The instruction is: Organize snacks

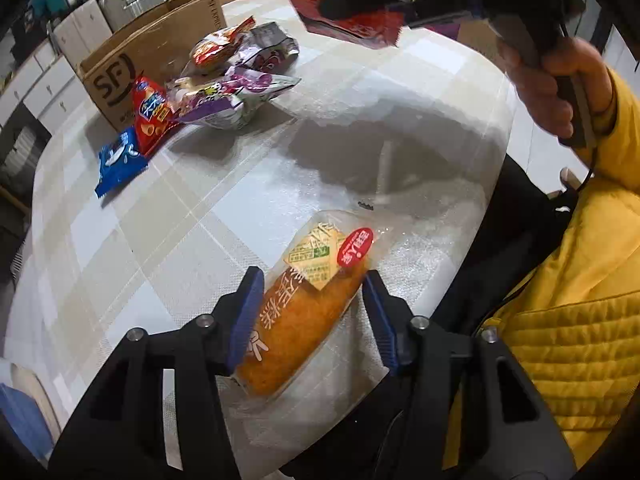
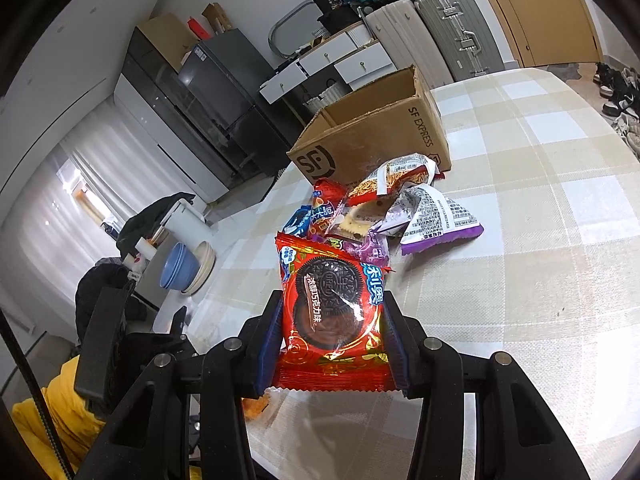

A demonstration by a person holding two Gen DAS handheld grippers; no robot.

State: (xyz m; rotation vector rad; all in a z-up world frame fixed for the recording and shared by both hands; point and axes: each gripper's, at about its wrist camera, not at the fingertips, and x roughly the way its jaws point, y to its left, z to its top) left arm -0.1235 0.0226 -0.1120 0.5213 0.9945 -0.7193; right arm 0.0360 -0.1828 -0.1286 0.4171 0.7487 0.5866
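A cake packet, orange cake in clear wrap with a red and yellow label, lies at the table's near edge. My left gripper straddles it, blue pads touching both of its sides. My right gripper is shut on a red chocolate sandwich-biscuit packet, held above the table. In the left wrist view that packet hangs at the top. Further back, a pile of snack packets lies in front of an open cardboard box.
A blue packet lies at the pile's left end. The checked tablecloth covers a rounded table. The person's yellow jacket is at the right edge. Bowls, cabinets and suitcases stand beyond the table.
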